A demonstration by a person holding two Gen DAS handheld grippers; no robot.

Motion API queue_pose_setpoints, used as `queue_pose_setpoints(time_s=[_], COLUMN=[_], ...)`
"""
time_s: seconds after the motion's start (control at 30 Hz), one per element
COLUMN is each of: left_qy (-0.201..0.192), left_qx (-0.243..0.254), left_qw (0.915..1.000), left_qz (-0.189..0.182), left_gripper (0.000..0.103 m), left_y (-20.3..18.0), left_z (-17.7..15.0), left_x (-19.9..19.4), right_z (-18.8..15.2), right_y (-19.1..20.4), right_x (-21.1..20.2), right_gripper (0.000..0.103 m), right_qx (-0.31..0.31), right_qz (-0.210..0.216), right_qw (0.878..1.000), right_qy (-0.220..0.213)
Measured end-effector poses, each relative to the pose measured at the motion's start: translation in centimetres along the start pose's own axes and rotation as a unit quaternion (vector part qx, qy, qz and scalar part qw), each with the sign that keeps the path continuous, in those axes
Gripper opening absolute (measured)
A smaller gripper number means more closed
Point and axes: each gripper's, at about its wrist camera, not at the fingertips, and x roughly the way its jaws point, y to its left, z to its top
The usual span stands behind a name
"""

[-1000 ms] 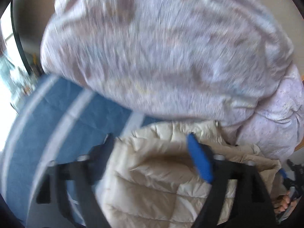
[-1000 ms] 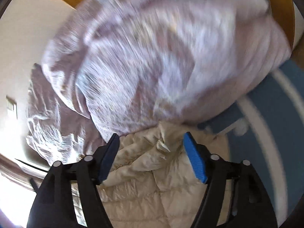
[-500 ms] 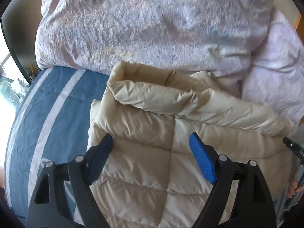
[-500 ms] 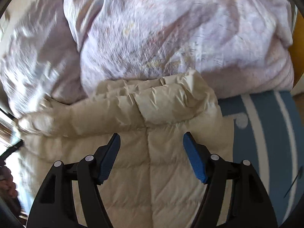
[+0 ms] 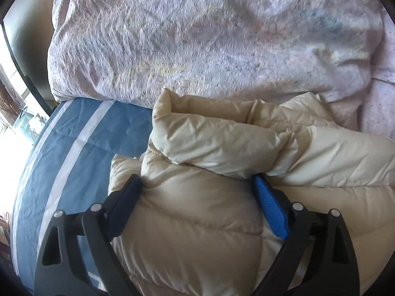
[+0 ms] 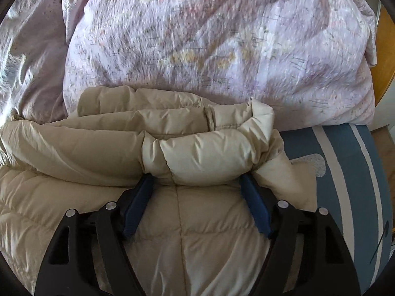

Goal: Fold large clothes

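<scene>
A cream puffer jacket [image 5: 222, 222] lies on the bed, its collar [image 5: 217, 143] rolled into a thick fold across the top. My left gripper [image 5: 197, 180] is pressed down onto the jacket's left shoulder area just below that fold. Its jaws are opening, and a bulge of quilted fabric fills the gap without being pinched. In the right wrist view the jacket [image 6: 74, 148] spreads leftward. My right gripper [image 6: 195, 178] sits under the rolled collar [image 6: 205, 157]; its jaws are opening too, astride the padding.
A bulky lilac duvet [image 5: 209, 49] is heaped right behind the jacket and fills the far half of both views [image 6: 209, 37]. Blue sheet with white stripes [image 5: 86, 148] shows left of the jacket and also to its right [image 6: 345, 172]. Wooden furniture [image 6: 385, 61] stands at far right.
Both grippers have sunk toward the jacket, from above it to pressing into it under the collar fold. Both pairs of jaws stand wider than before.
</scene>
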Motion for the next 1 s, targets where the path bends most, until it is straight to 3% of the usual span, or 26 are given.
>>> queue_pose_setpoints(time_s=[0.13, 0.3, 0.67, 0.8, 0.9, 1.0], left_qy=[0.0, -0.006, -0.014, -0.001, 0.032, 0.036], left_qx=[-0.006, -0.011, -0.019, -0.015, -0.011, -0.013], left_qw=[1.0, 0.9999, 0.9997, 0.9999, 0.9994, 0.9988], left_qz=[-0.001, -0.001, -0.002, -0.002, -0.009, -0.032], left_gripper=[0.101, 0.101, 0.101, 0.101, 0.099, 0.098], left_y=[0.2, 0.1, 0.3, 0.2, 0.5, 2.0], left_z=[-0.3, -0.6, -1.0, -0.8, -0.5, -1.0], left_x=[1.2, 2.2, 3.7, 3.6, 2.3, -0.8], right_z=[-0.3, -0.2, 0.7, 2.4, 3.9, 4.5], right_y=[0.6, 1.7, 1.5, 1.3, 0.8, -1.1], right_x=[0.8, 1.1, 2.7, 3.9, 3.5, 0.0], right_gripper=[0.081, 0.084, 0.089, 0.09, 0.09, 0.09], right_qx=[-0.001, -0.009, -0.004, -0.007, -0.015, -0.003], right_qz=[-0.008, -0.018, -0.019, -0.019, -0.009, 0.006], right_qw=[1.0, 0.999, 1.0, 1.0, 0.999, 1.0], right_qy=[-0.019, -0.032, -0.024, -0.005, 0.045, 0.029])
